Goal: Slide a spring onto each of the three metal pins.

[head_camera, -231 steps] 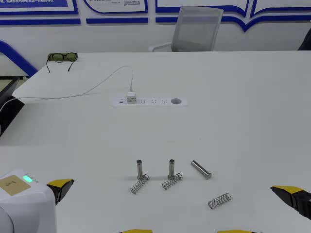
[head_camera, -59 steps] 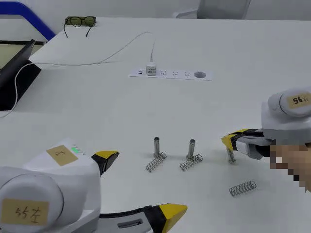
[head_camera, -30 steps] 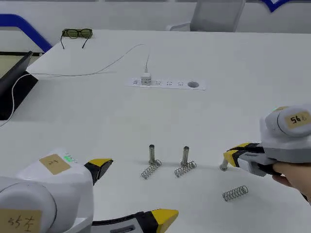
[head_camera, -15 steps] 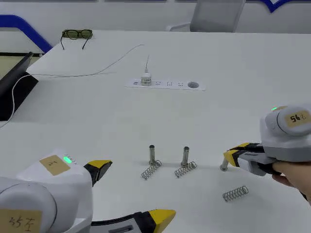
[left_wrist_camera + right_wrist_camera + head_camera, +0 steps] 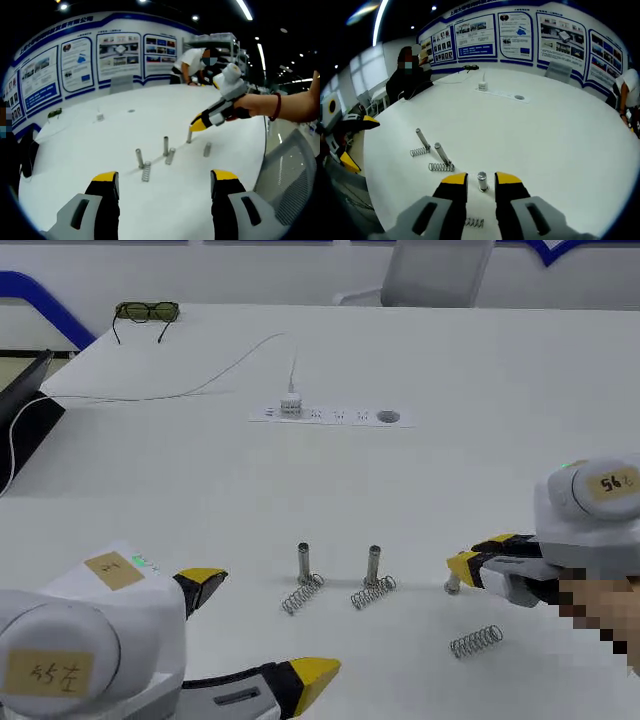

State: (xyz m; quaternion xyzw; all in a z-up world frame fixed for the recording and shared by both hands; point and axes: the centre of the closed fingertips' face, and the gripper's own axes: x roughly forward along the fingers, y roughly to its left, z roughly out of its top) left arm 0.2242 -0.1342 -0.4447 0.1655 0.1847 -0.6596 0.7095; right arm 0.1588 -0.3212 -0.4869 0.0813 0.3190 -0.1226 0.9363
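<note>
Squarely btw R gripper (image 5: 481, 176) jaws: pin (image 5: 482, 184)

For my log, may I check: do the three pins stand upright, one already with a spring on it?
The three pins stand upright, but none has a spring on it; the head view shows all three springs lying on the table.

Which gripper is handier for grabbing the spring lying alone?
Likely right. The lone spring lies close beside the right gripper, whose jaws straddle the third pin; the left gripper hovers beyond the other two pins.
</note>
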